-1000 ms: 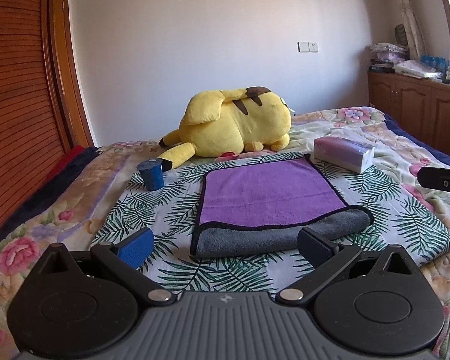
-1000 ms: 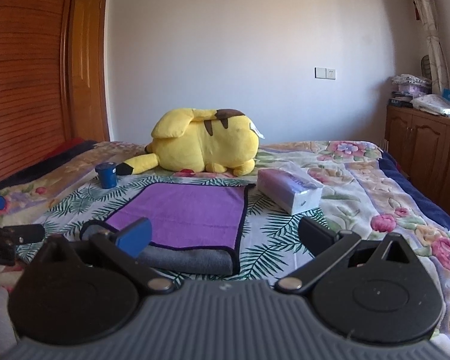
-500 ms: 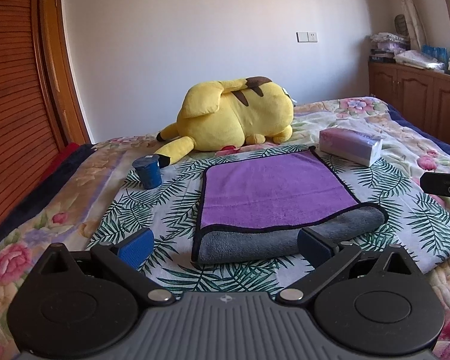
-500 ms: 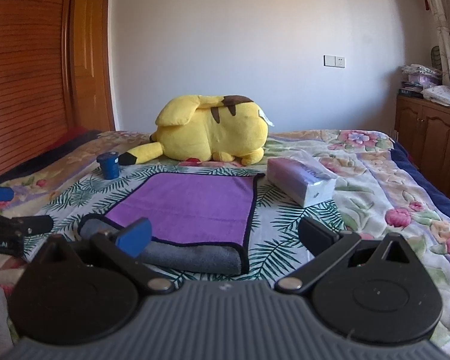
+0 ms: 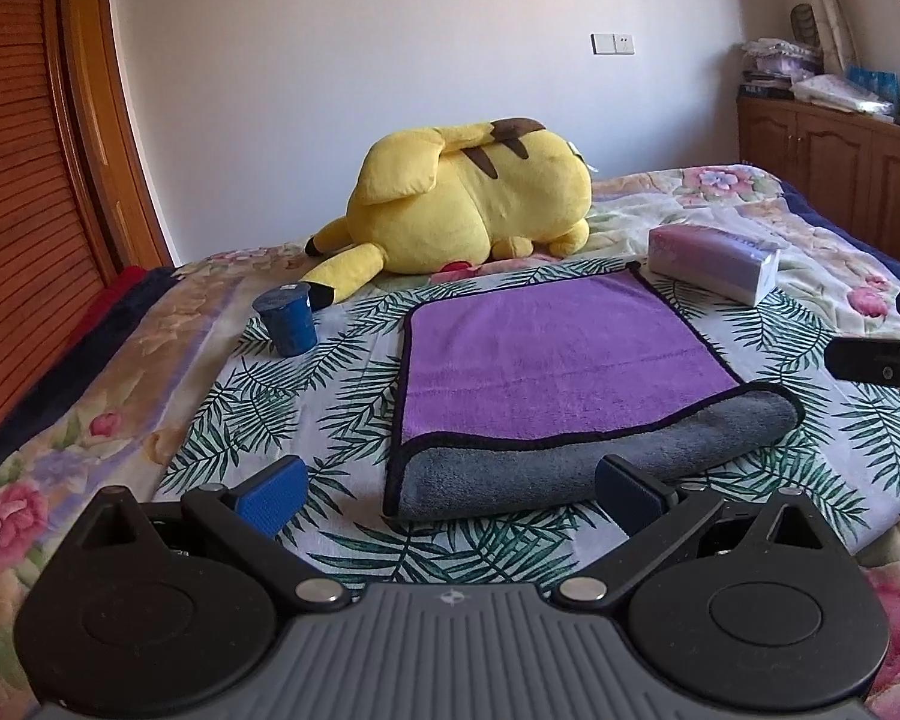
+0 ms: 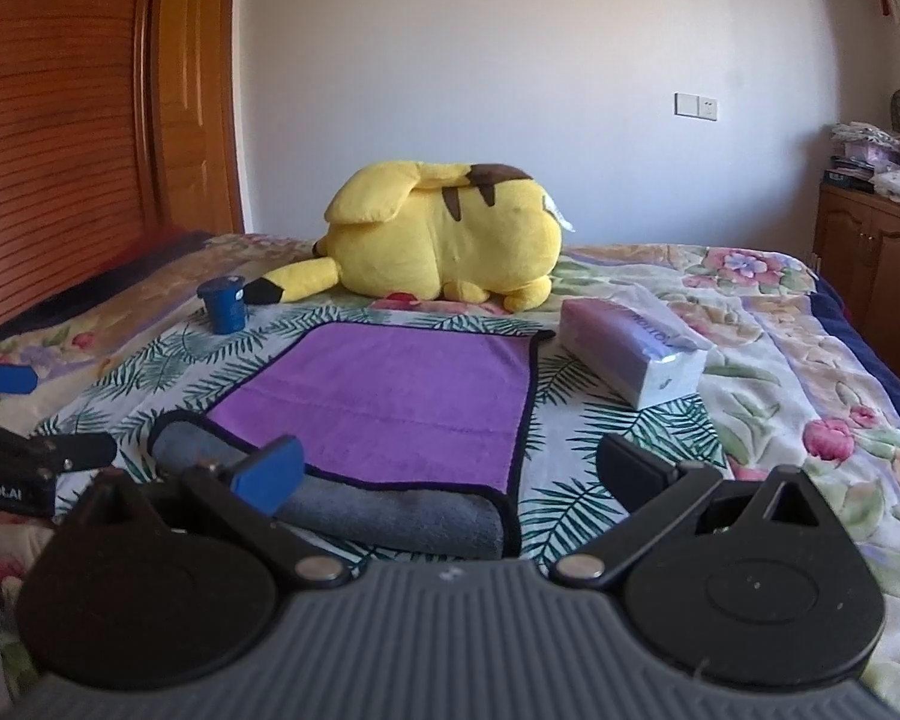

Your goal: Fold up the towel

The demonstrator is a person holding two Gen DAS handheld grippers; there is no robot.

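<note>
A purple towel (image 5: 552, 354) with a grey underside and black trim lies flat on the bed, its near edge folded into a thick grey roll (image 5: 570, 468). It also shows in the right wrist view (image 6: 390, 396). My left gripper (image 5: 450, 495) is open and empty, just short of the roll's near left corner. My right gripper (image 6: 450, 471) is open and empty, with its fingertips at either side of the roll's right corner. Each gripper shows at the other view's edge.
A yellow plush toy (image 5: 468, 204) lies behind the towel. A small blue cup (image 5: 286, 321) stands at the left. A tissue pack (image 5: 714, 261) lies at the right. The floral bedspread (image 5: 90, 420) surrounds them. Wooden cabinets (image 5: 834, 162) stand at the right, a wooden wardrobe (image 5: 24, 180) at the left.
Both grippers have tilted and eased slightly closer to the towel's near edge. Both stay open. The towel has not moved.
</note>
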